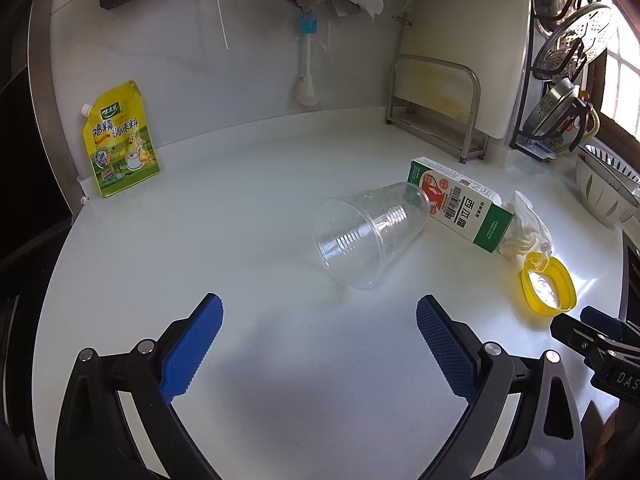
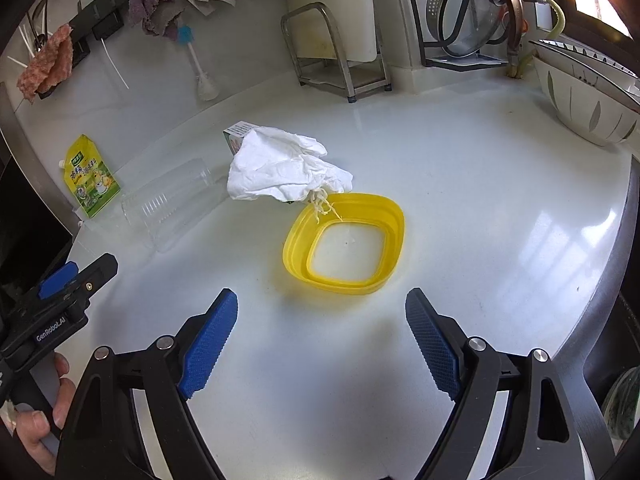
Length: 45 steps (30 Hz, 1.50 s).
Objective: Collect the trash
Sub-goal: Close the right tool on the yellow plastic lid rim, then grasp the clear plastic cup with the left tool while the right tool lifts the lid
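A clear plastic cup (image 1: 366,236) lies on its side on the white counter, just ahead of my open, empty left gripper (image 1: 320,320). Behind it lies a green and white carton (image 1: 460,204), with a crumpled white tissue (image 1: 524,228) at its right end. A yellow collapsible rim (image 1: 548,288) sits beside the tissue. In the right wrist view my right gripper (image 2: 322,314) is open and empty just short of the yellow rim (image 2: 344,240). The tissue (image 2: 280,168) lies behind it and mostly hides the carton (image 2: 237,130). The cup (image 2: 168,204) lies left.
A yellow seasoning pouch (image 1: 120,140) leans on the back wall at the left. A metal rack (image 1: 436,104) with a cutting board stands at the back. A white patterned bowl (image 2: 588,104) and a dish rack (image 2: 468,12) stand at the right. Cloths hang above.
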Available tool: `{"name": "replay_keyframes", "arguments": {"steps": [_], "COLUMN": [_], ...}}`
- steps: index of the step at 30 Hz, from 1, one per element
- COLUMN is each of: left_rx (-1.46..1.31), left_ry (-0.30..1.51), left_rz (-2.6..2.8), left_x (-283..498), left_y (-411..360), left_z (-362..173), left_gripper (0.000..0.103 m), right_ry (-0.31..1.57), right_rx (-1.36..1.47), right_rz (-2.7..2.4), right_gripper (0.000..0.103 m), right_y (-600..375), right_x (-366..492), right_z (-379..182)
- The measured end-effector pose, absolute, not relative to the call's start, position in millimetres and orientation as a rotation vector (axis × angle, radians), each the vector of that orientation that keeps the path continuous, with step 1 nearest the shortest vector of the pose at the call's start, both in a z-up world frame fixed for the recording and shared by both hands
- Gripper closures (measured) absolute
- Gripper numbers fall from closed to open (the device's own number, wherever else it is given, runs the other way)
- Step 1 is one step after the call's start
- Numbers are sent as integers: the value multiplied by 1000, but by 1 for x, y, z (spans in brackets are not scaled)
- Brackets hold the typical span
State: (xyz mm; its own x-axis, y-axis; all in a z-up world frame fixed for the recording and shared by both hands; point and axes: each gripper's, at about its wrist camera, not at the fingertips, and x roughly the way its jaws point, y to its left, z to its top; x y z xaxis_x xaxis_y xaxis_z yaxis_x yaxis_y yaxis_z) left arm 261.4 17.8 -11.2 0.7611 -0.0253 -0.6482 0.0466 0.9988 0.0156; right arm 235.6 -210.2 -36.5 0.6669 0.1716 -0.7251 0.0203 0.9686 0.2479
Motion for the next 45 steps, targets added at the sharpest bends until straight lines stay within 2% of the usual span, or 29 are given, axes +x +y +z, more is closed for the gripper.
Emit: {"name": "replay_keyframes", "arguments": {"steps": [19, 22, 24, 45], "left_rx": [12, 26, 24, -24], "left_ry": [710, 709, 716, 812], "left_rz": [-66, -89, -121, -367], "left_x": [261, 260, 262, 335], "left_y": [22, 21, 21, 33], "left_z": [-8, -5, -4, -23], "left_gripper": [7, 7, 7, 7], "right_ry": [856, 838, 840, 774], "right_rx": [95, 75, 82, 317], "right_rz": [-66, -64, -45, 77], "right_gripper": [21, 34, 34, 35], "right_y": [-191, -188, -188, -220], "right_x": [274, 271, 269, 166], "right_z": [-49, -48, -47, -36]}}
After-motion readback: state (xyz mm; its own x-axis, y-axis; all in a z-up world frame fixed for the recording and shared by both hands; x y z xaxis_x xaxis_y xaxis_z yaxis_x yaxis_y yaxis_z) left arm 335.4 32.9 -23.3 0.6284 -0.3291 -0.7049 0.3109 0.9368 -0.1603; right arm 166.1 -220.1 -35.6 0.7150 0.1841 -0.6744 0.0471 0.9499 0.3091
